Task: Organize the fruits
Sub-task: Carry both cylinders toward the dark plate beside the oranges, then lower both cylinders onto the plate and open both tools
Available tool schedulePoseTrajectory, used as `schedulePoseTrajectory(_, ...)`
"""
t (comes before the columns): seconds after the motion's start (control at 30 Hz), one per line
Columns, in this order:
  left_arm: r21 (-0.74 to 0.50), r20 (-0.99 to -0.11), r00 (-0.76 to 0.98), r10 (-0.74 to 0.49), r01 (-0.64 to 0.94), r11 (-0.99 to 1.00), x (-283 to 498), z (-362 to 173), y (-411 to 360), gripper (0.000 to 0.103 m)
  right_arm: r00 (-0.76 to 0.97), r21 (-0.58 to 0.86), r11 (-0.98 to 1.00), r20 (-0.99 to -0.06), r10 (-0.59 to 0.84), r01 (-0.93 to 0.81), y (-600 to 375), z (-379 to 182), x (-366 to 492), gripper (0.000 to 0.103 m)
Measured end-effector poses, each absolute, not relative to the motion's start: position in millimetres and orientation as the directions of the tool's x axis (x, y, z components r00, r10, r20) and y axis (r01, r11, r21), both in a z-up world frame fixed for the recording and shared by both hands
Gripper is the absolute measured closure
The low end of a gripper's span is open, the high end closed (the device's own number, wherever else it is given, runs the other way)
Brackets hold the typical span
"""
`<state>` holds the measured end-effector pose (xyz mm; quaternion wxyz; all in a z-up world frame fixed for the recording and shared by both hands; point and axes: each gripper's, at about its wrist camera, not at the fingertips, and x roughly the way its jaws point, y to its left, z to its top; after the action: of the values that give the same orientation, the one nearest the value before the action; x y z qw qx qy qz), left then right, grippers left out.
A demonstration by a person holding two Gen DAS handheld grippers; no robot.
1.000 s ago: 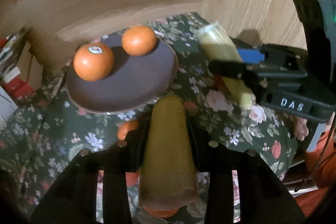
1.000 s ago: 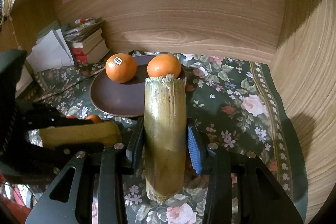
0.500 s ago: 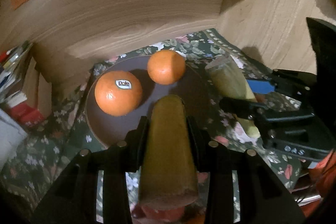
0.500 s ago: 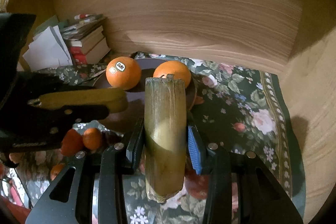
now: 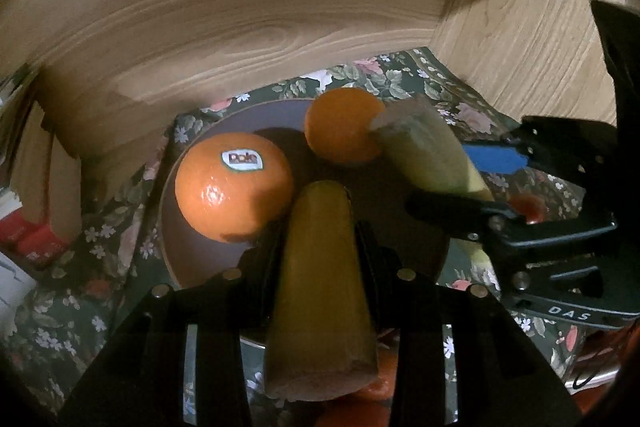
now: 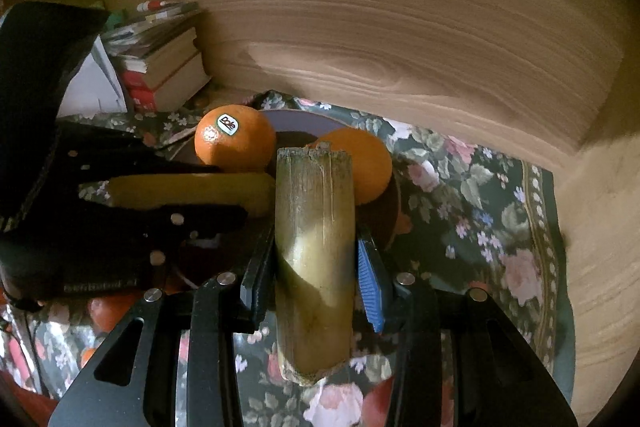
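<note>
2 grippers, each clamped on 1 cane-like stalk piece, over the plate.

Left gripper [image 5: 320,247] grips yellowish stalk [image 5: 320,303]; right gripper [image 6: 316,267] grips greenish stalk [image 6: 314,259]. Dark plate [image 5: 184,251] on floral cloth [image 6: 472,211] holds 2 oranges: stickered orange [image 5: 234,187] at left, plain orange [image 5: 344,125] farther right. Approx 3 small tangerines [image 5: 380,367] near edge, partly hidden. Book stack [image 6: 164,67] far left.

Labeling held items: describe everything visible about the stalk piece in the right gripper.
The stalk piece is a short cut cylinder, greenish-yellow with brown streaks, fibrous like sugarcane. Its far end is ragged and dry, the near end cut at a slant. It points forward along the right gripper, clamped at mid-length between the black finger and the blue-padded finger. It hangs clear of the floral cloth, its far end over the dark plate near the plain orange. In the left view it shows beside that orange.
</note>
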<state>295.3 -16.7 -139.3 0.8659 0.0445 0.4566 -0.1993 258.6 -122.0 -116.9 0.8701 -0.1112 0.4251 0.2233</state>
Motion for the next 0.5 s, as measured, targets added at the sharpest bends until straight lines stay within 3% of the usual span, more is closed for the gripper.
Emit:
schedulePoseTrajectory(0.37,-0.139,-0.802,0.504,-0.32,0.364,0.921,301.8,-139.0,-0.8,0.065,0.555,-0.061,0.852,-0.783,0.283,-0.521,-99.9,-108.8,276.7,0.069)
schedulePoseTrajectory(0.5,-0.144,-0.795,0.516,-0.32,0.352,0.925,300.0,-134.9,5.4,0.064,0.547,-0.063,0.835,-0.781,0.3,-0.547,-88.5,-105.7,280.6,0.08)
